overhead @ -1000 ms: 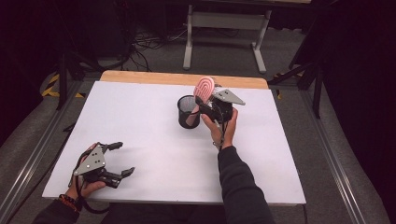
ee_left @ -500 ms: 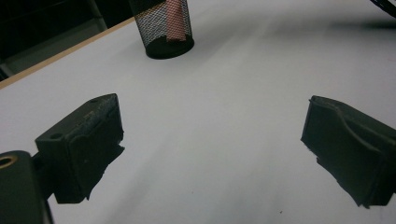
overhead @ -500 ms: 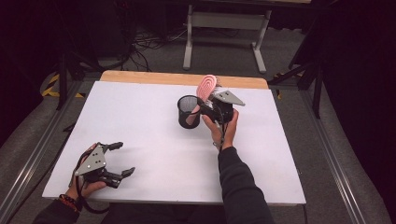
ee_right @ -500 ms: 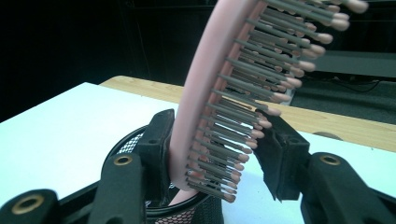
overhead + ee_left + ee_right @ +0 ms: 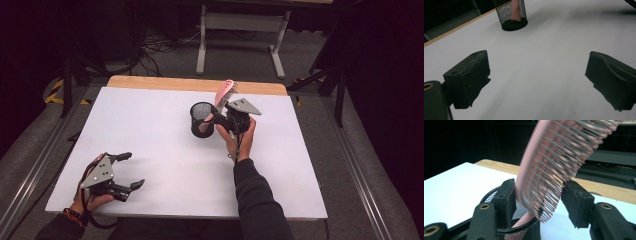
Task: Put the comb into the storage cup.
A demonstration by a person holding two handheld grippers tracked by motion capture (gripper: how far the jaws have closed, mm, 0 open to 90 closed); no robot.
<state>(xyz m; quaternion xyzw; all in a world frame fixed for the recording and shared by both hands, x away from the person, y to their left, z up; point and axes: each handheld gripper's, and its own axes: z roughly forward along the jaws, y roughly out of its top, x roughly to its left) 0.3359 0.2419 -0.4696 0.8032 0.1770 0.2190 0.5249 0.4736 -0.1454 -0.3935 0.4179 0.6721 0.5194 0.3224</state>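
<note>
Hairbrush (image 5: 554,157) stands handle-down in the mesh cup (image 5: 201,119), right gripper (image 5: 537,195) jaws apart around it, so only withdrawal seems left; left gripper (image 5: 120,172) rests spread, empty.

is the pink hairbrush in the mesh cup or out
In, handle down: the pink hairbrush leans in the mesh cup, bristles above the rim.

We find no legible text, labels, brands, numbers or signs in any view. We checked the worktop (image 5: 150,125), the mesh cup (image 5: 201,119), the pink brush (image 5: 554,162) and both hand-held grippers: all unmarked.
</note>
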